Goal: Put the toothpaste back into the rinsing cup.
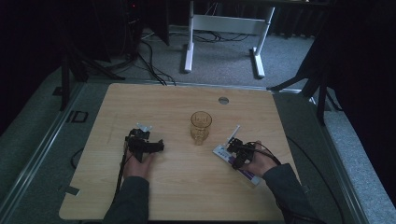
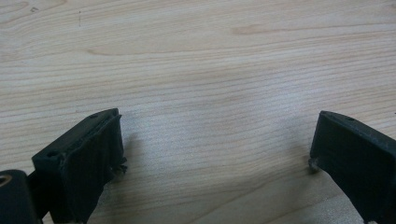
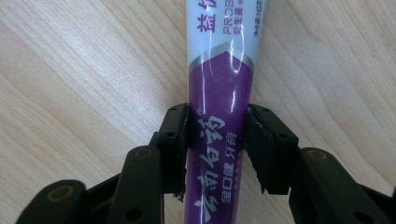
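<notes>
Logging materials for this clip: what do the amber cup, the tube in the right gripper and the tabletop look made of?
Cup: apparently amber glass, translucent with patterned walls, though clear plastic is possible. Toothpaste tube: glossy soft plastic or laminate, judging by its sheen and printed purple-white skin. Table: light wood or wood-look laminate, matte, grain lines visible.

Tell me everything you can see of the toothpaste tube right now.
The toothpaste tube is glossy plastic, purple at one end and white at the other, with white print on the purple and purple print on the white. It lies flat on the wooden table, right of the amber glass. The right gripper has a jaw pressed against each side of its purple part. Its cap is hidden.
</notes>
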A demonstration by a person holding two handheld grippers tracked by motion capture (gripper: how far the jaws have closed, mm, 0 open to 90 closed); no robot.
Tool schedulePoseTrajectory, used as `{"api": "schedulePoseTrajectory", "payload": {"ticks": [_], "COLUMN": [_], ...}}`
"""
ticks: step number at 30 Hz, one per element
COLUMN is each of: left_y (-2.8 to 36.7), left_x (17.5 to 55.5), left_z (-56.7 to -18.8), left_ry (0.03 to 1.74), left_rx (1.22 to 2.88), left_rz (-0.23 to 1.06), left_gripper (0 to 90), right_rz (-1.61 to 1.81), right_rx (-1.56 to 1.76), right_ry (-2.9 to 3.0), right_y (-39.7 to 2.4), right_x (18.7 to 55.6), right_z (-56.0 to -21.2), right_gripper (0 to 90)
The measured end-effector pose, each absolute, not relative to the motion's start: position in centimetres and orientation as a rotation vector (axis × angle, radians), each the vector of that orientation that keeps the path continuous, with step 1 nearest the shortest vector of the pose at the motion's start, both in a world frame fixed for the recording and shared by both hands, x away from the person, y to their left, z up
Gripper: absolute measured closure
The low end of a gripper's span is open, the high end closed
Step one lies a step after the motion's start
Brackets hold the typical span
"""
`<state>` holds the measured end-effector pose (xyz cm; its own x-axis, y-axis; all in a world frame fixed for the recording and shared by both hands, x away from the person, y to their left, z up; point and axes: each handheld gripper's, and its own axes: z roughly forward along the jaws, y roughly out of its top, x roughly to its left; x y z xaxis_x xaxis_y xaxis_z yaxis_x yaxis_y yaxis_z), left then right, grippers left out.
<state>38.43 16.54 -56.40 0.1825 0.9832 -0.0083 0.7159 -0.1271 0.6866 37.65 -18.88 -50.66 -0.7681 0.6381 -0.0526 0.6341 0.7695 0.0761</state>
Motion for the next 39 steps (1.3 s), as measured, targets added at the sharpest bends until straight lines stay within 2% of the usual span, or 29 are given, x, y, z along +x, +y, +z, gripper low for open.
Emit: {"api": "schedulePoseTrajectory", "payload": {"ticks": [23, 39], "left_y": [16.54, 16.53], "left_x": [38.43, 38.45], "left_z": [-56.41, -56.41], "left_ry": [1.591, 1.590], "left_rx": [1.907, 1.906], "left_rz": [0.623, 0.623], "left_gripper": [2.7, 2.7], "right_rz": [0.065, 0.077], "right_rx": [1.093, 1.039], "right_ry": [2.894, 2.885], "right_y": [-18.81, -18.79], "right_x": [38.21, 37.84], "right_z": [-51.68, -51.12], "right_gripper": [58.7, 69.8]}}
